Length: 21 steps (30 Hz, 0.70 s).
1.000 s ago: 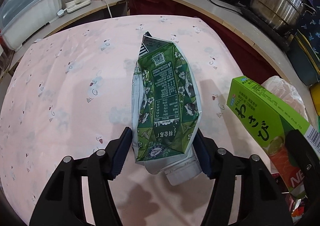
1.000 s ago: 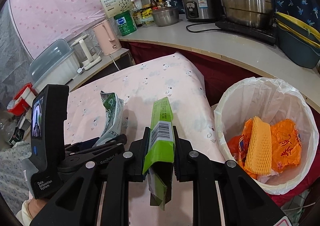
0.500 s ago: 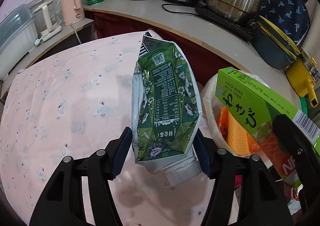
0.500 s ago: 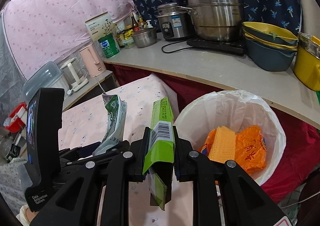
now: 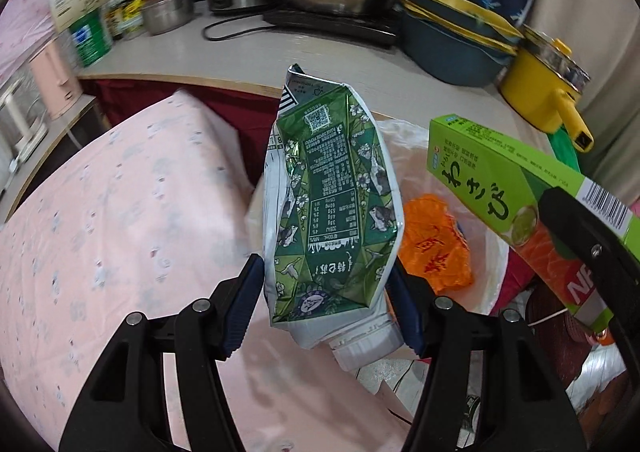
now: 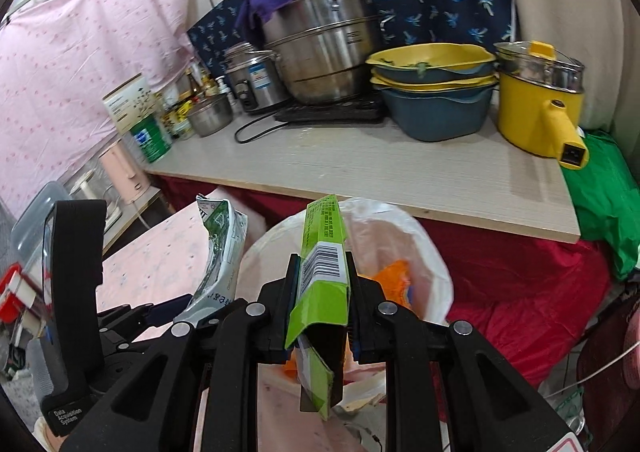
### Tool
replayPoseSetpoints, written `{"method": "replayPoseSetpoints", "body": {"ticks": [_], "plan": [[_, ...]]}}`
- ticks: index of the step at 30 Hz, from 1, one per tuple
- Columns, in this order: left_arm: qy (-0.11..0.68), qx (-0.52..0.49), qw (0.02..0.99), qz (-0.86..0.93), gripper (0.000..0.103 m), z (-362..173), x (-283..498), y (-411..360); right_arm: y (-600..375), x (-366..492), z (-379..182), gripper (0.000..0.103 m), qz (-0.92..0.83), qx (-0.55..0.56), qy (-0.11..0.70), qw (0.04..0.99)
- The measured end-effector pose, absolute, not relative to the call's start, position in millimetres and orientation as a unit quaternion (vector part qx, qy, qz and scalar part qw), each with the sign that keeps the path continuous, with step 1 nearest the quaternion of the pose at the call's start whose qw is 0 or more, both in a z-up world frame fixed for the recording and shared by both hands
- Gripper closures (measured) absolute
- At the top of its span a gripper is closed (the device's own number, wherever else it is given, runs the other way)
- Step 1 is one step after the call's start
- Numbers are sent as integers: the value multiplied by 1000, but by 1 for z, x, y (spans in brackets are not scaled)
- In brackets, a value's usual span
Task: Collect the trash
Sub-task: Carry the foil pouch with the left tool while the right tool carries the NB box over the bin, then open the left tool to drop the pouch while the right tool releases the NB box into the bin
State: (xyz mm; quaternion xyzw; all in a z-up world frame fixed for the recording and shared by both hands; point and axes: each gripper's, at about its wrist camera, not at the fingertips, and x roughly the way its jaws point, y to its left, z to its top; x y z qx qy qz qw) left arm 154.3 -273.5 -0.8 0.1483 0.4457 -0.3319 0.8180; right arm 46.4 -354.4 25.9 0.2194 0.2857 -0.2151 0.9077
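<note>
The left tool (image 5: 326, 302) clamps a crumpled, glossy green drink carton (image 5: 334, 208) over the white-lined trash bin (image 6: 432, 252). The right tool (image 6: 322, 304) pinches a flat lime-green cardboard wasabi box (image 6: 324, 276) above crinkled orange wrappers (image 5: 436, 248) inside.

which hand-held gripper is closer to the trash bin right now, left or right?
Right. The right hand-held gripper holds the wasabi box over the trash bin; the left hand-held gripper, holding the carton, sits at its table-side edge.
</note>
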Motion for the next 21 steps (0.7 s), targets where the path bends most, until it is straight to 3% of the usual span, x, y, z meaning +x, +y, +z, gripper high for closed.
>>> {"method": "replayPoseSetpoints", "body": {"ticks": [2,5,21], "plan": [[448,155,812,-340,44,-6,155,-283,-361,43,24,84,-221,223,285,906],[453,148,812,-336,28,-15,163,-293,-368,42,21,84,-227,226,286,903],[452,141,840,-267,28,-28,190,-259,-364,72,4,84,-208,224,305,902]]}}
